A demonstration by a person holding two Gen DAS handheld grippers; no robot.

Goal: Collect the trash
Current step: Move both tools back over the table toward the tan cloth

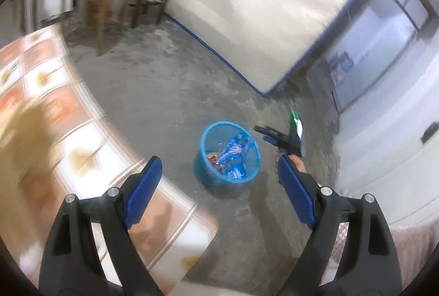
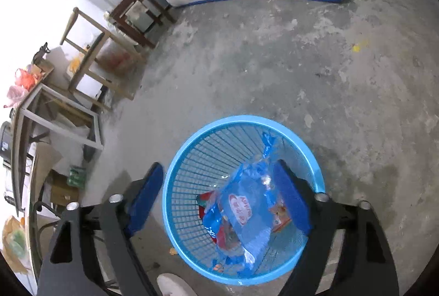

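A grey concrete floor carries the blue basket. Stools stand far off. A yellow scrap lies apart.

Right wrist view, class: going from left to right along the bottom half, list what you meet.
Cluttered metal-frame table → hand-held gripper's left finger → blue mesh basket → blue plastic wrapper inside it → hand-held gripper's right finger → bare concrete floor.
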